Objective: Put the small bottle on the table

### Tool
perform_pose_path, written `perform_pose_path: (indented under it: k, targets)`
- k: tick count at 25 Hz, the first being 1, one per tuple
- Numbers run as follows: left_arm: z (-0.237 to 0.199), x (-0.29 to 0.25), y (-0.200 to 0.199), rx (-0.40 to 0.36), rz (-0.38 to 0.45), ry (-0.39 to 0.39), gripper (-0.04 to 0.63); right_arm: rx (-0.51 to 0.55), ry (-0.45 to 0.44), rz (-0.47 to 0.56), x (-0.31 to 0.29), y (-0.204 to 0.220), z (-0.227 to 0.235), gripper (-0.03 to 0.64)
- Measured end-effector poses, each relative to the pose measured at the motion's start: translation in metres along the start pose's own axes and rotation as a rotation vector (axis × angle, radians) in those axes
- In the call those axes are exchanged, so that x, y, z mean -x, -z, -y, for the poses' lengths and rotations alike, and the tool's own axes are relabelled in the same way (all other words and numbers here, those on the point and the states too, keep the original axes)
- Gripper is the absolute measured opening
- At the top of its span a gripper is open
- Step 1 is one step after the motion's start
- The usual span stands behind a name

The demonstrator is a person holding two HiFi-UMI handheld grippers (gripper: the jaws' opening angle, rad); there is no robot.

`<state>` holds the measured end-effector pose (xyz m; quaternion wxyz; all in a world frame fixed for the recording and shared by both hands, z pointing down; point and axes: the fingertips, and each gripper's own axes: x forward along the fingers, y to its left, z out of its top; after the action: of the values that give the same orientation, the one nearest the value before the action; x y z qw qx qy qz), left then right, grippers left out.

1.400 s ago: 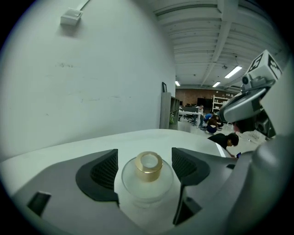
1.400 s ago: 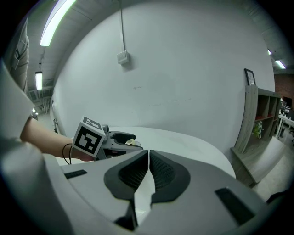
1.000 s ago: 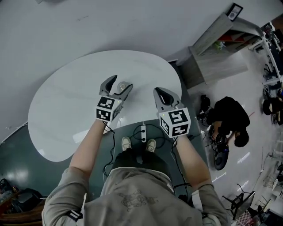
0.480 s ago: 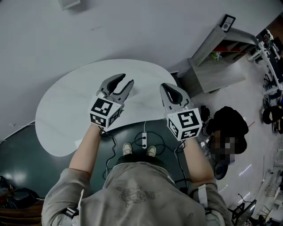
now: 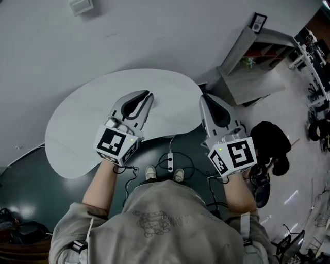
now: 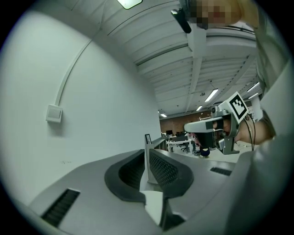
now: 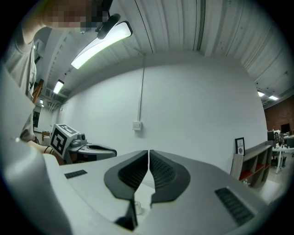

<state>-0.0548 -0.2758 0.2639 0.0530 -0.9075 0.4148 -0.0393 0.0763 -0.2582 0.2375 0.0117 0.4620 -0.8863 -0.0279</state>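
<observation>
The small bottle (image 7: 137,209) seems light and slippery; take its body. Left gripper (image 5: 148,95) is closing on nothing; right gripper (image 5: 205,98) has its jaws together.

The table (image 5: 67,134) stands close before the wall (image 5: 165,31), which runs behind it. A switch box (image 5: 81,6) is mounted on that wall, behind the table's left half. To the table's right, a shelf unit (image 5: 252,72) stands by the same wall, with a small frame (image 5: 258,21) on its far end. A power strip (image 5: 168,161) lies on the floor just before the table's near edge, beside the wearer's shoes (image 5: 148,172). A crouching person (image 5: 270,142) is on the floor at right, before the shelf unit.
</observation>
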Motion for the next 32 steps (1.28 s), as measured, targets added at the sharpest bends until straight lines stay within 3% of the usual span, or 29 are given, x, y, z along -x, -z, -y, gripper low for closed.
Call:
perform_pose_path:
  k: [10, 22, 27, 32]
  targets:
    - [0.025, 0.032, -0.002, 0.1, 0.021, -0.034, 0.021, -0.021, -0.042, -0.022, 0.046, 0.004, -0.017, 0.031]
    - [0.044, 0.047, 0.022, 0.079, -0.048, -0.047, 0.021, -0.06, -0.102, -0.096, 0.061, 0.031, -0.034, 0.031]
    - [0.047, 0.047, 0.019, 0.069, -0.043, -0.029, 0.02, -0.099, -0.112, -0.095, 0.061, 0.033, -0.036, 0.031]
    - [0.041, 0.052, 0.017, 0.062, -0.057, -0.064, 0.02, -0.097, -0.115, -0.082, 0.057, 0.03, -0.04, 0.031]
